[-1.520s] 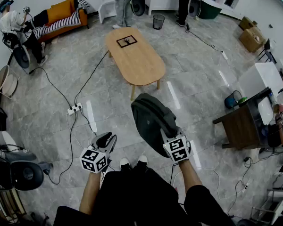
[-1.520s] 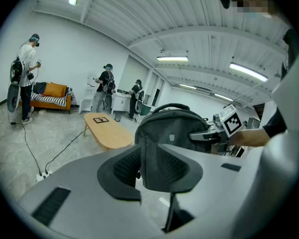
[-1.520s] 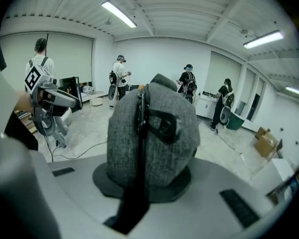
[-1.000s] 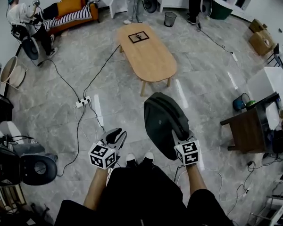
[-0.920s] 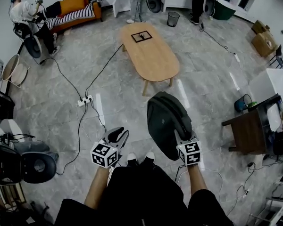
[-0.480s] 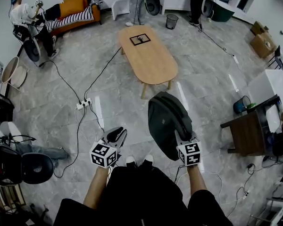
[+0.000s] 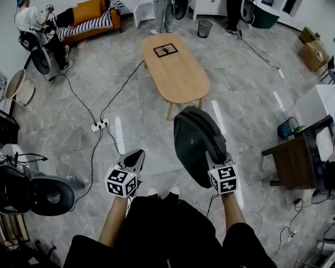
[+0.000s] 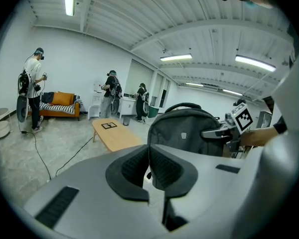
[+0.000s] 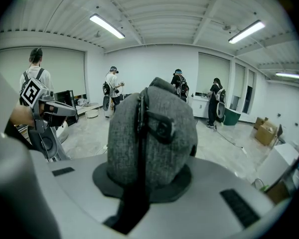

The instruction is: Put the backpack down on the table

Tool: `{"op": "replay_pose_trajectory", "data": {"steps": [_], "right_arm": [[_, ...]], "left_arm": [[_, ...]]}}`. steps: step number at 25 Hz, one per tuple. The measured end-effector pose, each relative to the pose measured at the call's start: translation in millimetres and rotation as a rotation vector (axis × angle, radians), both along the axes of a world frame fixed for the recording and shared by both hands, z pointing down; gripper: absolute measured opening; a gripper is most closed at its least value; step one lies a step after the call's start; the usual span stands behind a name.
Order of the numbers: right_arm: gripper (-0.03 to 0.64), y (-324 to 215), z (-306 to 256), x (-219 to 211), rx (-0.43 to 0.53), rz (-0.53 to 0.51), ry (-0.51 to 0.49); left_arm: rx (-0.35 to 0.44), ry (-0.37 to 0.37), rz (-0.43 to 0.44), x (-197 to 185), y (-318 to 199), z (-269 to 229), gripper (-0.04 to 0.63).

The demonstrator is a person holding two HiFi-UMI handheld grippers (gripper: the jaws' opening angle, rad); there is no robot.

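While the right gripper [image 7: 211, 156] alone clamps the dark grey fabric backpack [image 7: 192, 141] aloft, short of the oval wooden table [image 7: 178, 77], its swinging weight may slip free; the left gripper [image 7: 135, 156] is closed, empty.

You carry a dark grey backpack [image 7: 192, 144]; table [image 7: 181, 80] pale wood; sofa [image 7: 92, 7] orange, blanket [image 7: 86, 25] black-and-white striped.

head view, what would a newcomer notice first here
The dark grey backpack hanging from the right gripper, low and centre-right above the tiled floor. Beyond it stands the oval wooden table, with a square marker sheet at its far end. The left gripper is shut and empty, lower left.
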State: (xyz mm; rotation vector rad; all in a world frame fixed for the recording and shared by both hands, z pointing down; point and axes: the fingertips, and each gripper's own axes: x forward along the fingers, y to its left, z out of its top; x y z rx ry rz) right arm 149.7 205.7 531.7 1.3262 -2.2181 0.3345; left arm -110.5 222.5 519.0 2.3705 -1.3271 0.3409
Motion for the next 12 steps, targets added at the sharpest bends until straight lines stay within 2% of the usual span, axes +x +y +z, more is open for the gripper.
{"op": "replay_pose_trajectory", "data": {"steps": [12], "right_arm": [[0.067, -12.8, 3.2, 17.2, -0.002, -0.008, 0.022]], "left_arm": [[-0.017, -0.035, -0.022, 9.8, -4.9, 3.3, 0.018]]}}
